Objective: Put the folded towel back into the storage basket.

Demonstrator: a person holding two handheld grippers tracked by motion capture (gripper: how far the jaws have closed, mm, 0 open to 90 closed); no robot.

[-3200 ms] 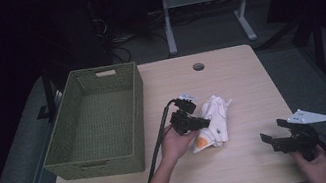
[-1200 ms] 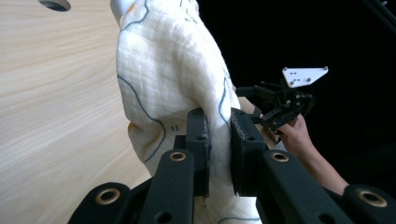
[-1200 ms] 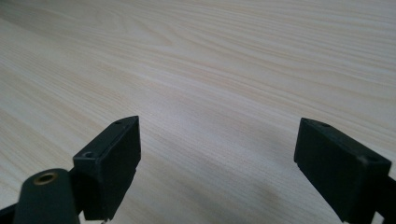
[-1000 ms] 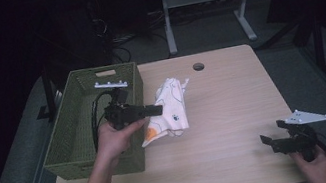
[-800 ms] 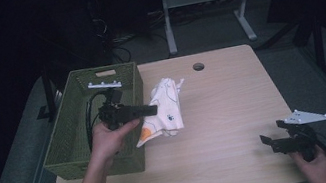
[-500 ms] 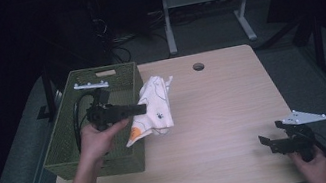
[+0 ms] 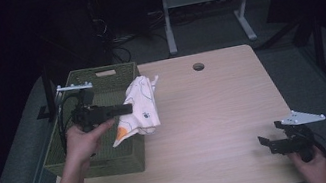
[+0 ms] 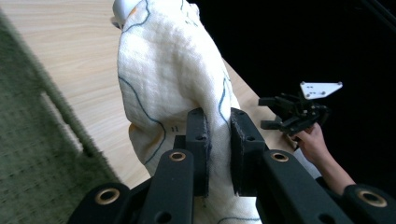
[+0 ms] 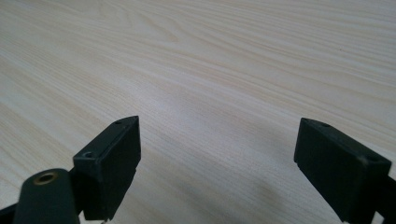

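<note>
A: What has moved since a moment ago?
B: The left gripper (image 7: 126,109) has carried the cloth (image 7: 139,110) further left, off the middle of the surface (image 7: 215,112) and over to the basket (image 7: 98,82). The right gripper (image 7: 274,142) has kept its place near the front right corner.

A: Start with the biggest thing, then.
B: The light wooden surface, with a small round hole (image 7: 198,66) near its far edge. On its left side sits the green woven basket, rectangular, with a handle slot in its far wall.

A: And the cloth?
B: White with thin blue lines and an orange patch. It hangs in the air over the basket's right rim, partly over the basket and partly over the wood.

A: What holds it?
B: The left gripper's fingers (image 8: 198,140) are pinched on a fold of it; in the left gripper view the cloth (image 8: 163,70) bulges up past both black pads. The left hand (image 7: 81,141) is above the basket.

A: The other one?
B: The right gripper's fingers (image 9: 112,158) are spread wide with nothing between them, just bare wood below. The right hand (image 7: 311,167) holds it low over the surface, well apart from the cloth, grey plate (image 7: 302,117) on top.
</note>
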